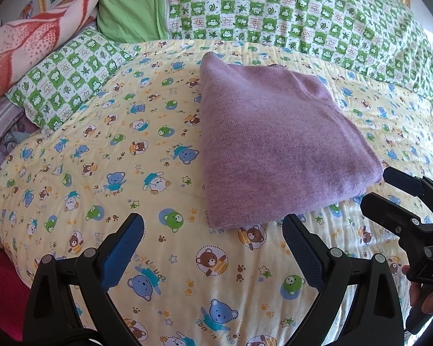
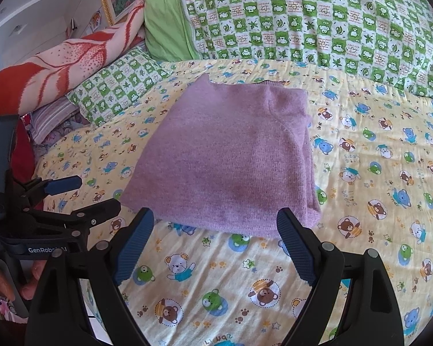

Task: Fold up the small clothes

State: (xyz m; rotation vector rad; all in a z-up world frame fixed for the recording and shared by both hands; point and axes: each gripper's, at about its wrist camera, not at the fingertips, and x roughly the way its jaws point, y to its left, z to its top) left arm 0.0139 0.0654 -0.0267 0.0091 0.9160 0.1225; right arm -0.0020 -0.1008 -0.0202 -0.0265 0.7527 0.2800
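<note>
Fingers of the left gripper stand wide apart and empty; fingers of the right gripper likewise stand wide and hold nothing. The purple knit garment lies folded into a compact stack on the bear-print quilt, just ahead of the right fingers and ahead and to the right of the left fingers.

Handling, as judged: light, soft, limp knit with a grippy surface; layers will slide apart unless pinched together. Take hold at the near folded edge or a near corner, pinching all layers.

Not determinable: layer count, sleeve position, and the far edge, which is partly hidden by the stack's own bulk.
</note>
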